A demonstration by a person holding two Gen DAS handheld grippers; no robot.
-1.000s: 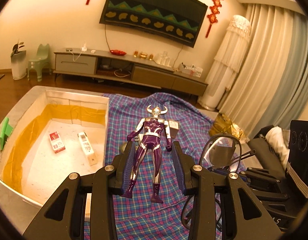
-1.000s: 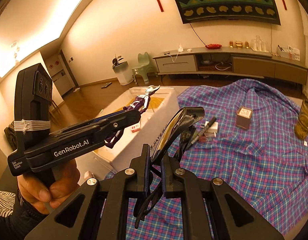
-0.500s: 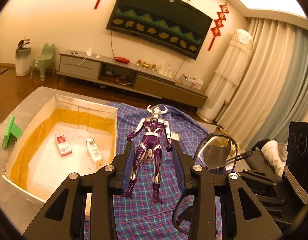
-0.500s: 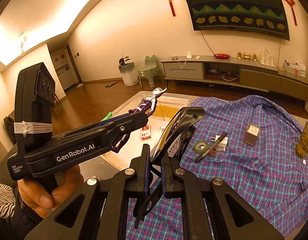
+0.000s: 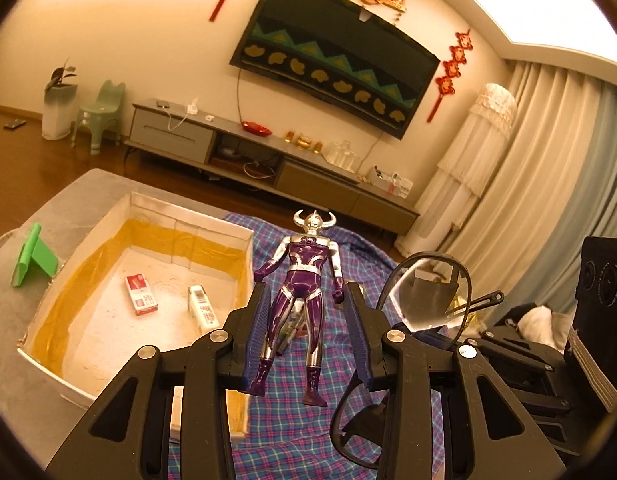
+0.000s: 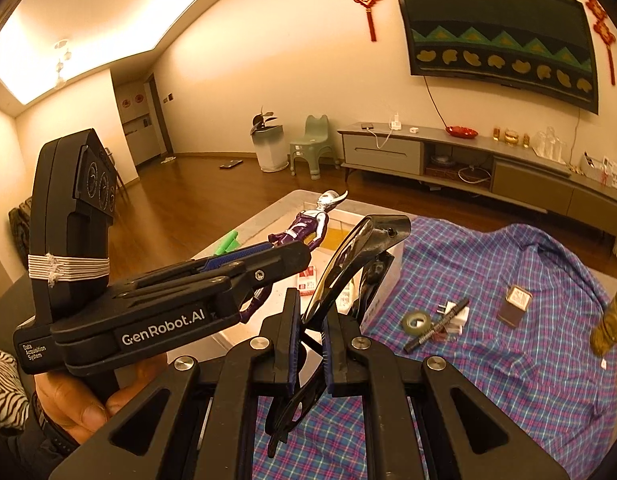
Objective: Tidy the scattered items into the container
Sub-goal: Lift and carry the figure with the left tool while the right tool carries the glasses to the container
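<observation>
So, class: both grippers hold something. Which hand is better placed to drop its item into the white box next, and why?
Left. The left gripper with the purple figure is right beside the white box; the right gripper with the glasses is farther over the plaid cloth.

Above the open white box (image 5: pixel 236 236), nothing bars entry from overhead; inside, a red pack (image 5: pixel 140 294) and a white pack (image 5: pixel 202 312) lie apart on the floor, leaving bare bottom toward the near and left walls. The left gripper (image 5: pixel 304 332), clamped on a purple toy figure (image 5: pixel 298 296), and the right gripper (image 6: pixel 308 320), closed on black glasses (image 6: pixel 348 256), hang close side by side beside the box's rim. On the plaid shirt (image 6: pixel 508 360), a tape roll (image 6: pixel 416 322), marker (image 6: pixel 436 324), plug (image 6: pixel 454 314) and small box (image 6: pixel 516 306) cluster together, with open cloth around them.
</observation>
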